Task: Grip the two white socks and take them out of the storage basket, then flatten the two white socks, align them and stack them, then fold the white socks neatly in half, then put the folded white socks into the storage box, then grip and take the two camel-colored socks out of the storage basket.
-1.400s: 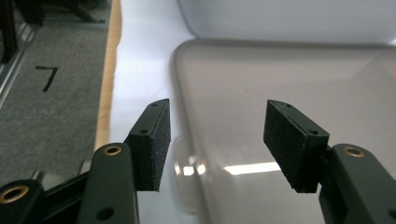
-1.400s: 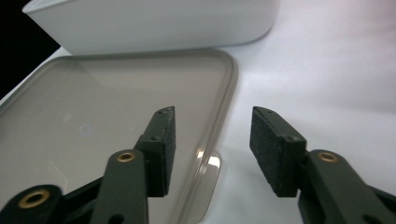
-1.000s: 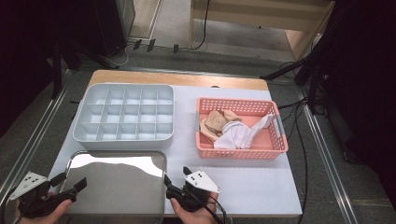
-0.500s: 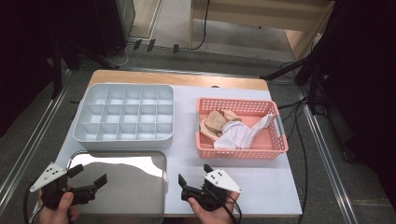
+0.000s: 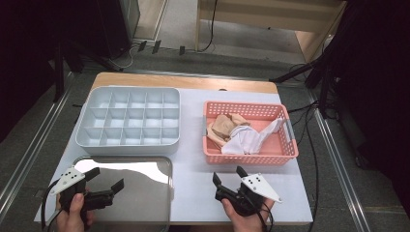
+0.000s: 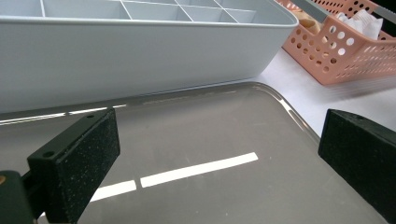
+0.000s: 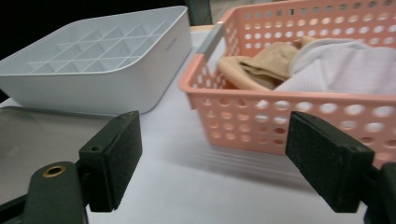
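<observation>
Evidently nothing is sorted yet: both socks (image 5: 239, 137) lie in the pink basket (image 5: 288, 150) right of centre, the divided tray (image 5: 128, 121) empty. Left gripper (image 5: 107, 179) and right gripper (image 5: 227, 175), low in frame, gape wide, holding nothing.

Light falls from overhead onto the white tabletop (image 5: 193, 193), while the surroundings stay dark. The metal tray (image 5: 145, 198) ahead of the left claw (image 5: 104, 186) glares, mirroring a ceiling strip. The basket (image 7: 280, 116) casts a soft shadow before the right claw (image 7: 212, 158). Both claws' near jaws blur, and the basket's edge smears.
</observation>
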### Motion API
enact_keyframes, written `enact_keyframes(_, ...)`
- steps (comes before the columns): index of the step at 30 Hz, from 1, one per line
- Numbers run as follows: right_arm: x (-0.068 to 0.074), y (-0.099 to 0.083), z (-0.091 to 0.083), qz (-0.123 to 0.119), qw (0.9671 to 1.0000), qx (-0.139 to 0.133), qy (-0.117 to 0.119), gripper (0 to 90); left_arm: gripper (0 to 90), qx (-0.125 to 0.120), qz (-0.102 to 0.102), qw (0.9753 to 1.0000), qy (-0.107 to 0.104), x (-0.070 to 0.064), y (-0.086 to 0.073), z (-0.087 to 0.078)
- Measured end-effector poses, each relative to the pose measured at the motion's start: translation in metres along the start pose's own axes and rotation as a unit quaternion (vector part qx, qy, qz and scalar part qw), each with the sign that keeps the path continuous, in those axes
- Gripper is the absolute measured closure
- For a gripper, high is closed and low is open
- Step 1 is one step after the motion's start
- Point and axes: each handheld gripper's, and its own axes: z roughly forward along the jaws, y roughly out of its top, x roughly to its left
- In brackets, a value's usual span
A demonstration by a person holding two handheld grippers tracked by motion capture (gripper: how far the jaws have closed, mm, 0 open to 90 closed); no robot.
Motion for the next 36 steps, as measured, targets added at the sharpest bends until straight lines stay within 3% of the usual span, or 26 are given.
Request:
enact_keyframes(6, -0.021, 0.008, -0.008, -0.011, 0.9986, -0.016, -0.049, 27.2, 0.0, 0.003, -0.013, 0.9999, -0.004, 0.003, -0.004, -0.003)
enact_keyframes(10, -0.038, 0.013, -0.013, -0.005, 0.9977, -0.021, -0.065, 31.2, 0.0, 0.002, -0.008, 1.0, -0.003, 0.003, -0.006, -0.005)
enact_keyframes(13, -0.048, 0.017, -0.016, -0.001, 0.9968, -0.023, -0.077, 35.1, 0.0, 0.008, -0.017, 0.9998, -0.001, 0.007, -0.008, -0.007)
enact_keyframes(16, -0.058, 0.021, -0.018, -0.009, 0.9935, -0.029, -0.109, 39.4, 0.0, 0.005, -0.023, 0.9997, 0.005, 0.01, -0.009, -0.007)
enact_keyframes(21, -0.071, 0.028, -0.019, -0.002, 0.9924, -0.033, -0.118, 43.4, 0.0, 0.006, -0.024, 0.9997, 0.005, 0.011, -0.009, -0.007)
enact_keyframes(26, -0.085, 0.036, -0.013, 0.0, 0.9926, -0.017, -0.12, 46.0, 0.0, 0.009, -0.022, 0.9997, 0.005, 0.012, -0.01, -0.006)
enact_keyframes(30, -0.092, 0.044, -0.001, 0.003, 0.9928, 0.002, -0.12, 47.8, 0.0, 0.008, -0.023, 0.9997, 0.006, 0.012, -0.01, -0.006)
enact_keyframes(36, -0.102, 0.058, 0.023, -0.001, 0.9902, 0.02, -0.138, 48.9, 0.0, 0.007, -0.026, 0.9996, 0.006, 0.015, -0.01, -0.007)
